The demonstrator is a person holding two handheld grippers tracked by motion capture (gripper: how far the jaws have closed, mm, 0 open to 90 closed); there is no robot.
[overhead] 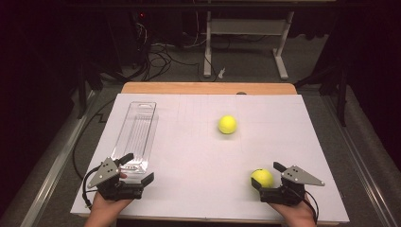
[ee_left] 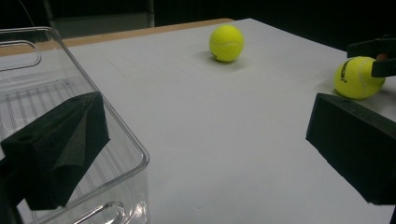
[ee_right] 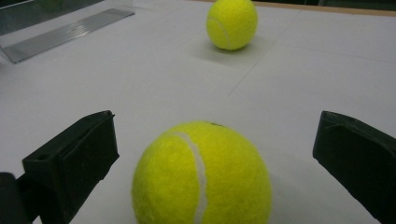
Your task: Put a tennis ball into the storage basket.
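Balls: two; near ball (overhead: 262, 177) lower right, far ball (overhead: 227, 124) centre.
Tray: one (overhead: 135, 137), left.
Right gripper (overhead: 268, 177): spread, near ball between jaws.
Left gripper (overhead: 137, 166): spread, straddling tray's near corner.

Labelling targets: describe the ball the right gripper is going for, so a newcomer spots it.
On the white table, look to the near right corner. The ball lies between the open right gripper jaws; the other ball sits alone mid-table.
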